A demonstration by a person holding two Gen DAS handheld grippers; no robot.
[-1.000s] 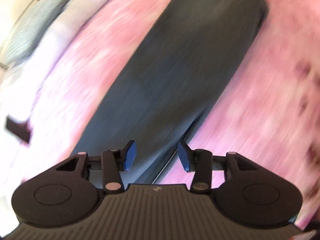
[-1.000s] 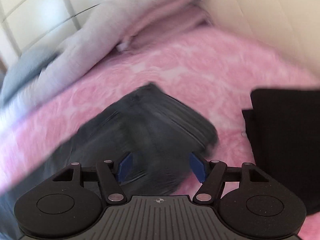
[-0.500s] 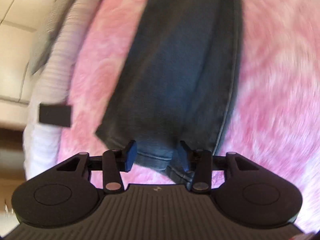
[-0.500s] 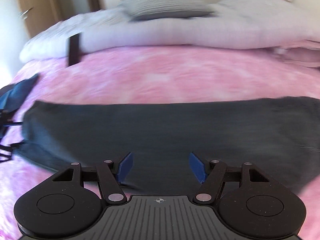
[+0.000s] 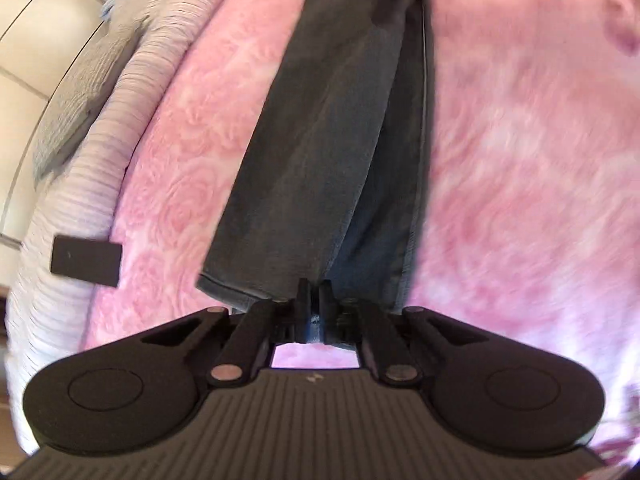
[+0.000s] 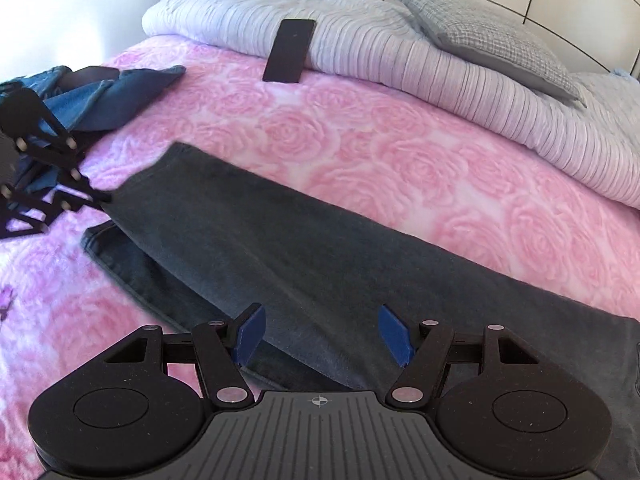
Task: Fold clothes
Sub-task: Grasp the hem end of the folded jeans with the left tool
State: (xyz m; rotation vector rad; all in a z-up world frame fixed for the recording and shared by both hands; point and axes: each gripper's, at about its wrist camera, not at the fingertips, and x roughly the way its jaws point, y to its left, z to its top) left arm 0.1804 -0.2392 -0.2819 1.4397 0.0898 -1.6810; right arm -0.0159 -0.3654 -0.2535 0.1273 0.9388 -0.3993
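Note:
Dark grey jeans (image 5: 320, 140) lie stretched out long on a pink rose-patterned blanket (image 5: 520, 160). My left gripper (image 5: 314, 292) is shut on the hem at the leg end, and denim shows between its pads. From the right wrist view the same jeans (image 6: 320, 248) run across the bed, with the left gripper (image 6: 102, 197) pinching the upper leg's hem at the far left. My right gripper (image 6: 322, 336) hovers open over the middle of the jeans, with nothing between its blue pads (image 6: 250, 334). One leg lies partly offset beneath the other.
A black phone (image 6: 290, 50) leans on the folded white striped duvet (image 6: 400, 48) at the head of the bed. A grey checked pillow (image 6: 492, 40) sits on that duvet. A blue garment (image 6: 120, 96) lies crumpled at the far left on the blanket (image 6: 360, 140).
My left gripper slid along the jeans to the hem and closed on it. The right gripper swung round, rolled, and now sits open over the jeans' middle.

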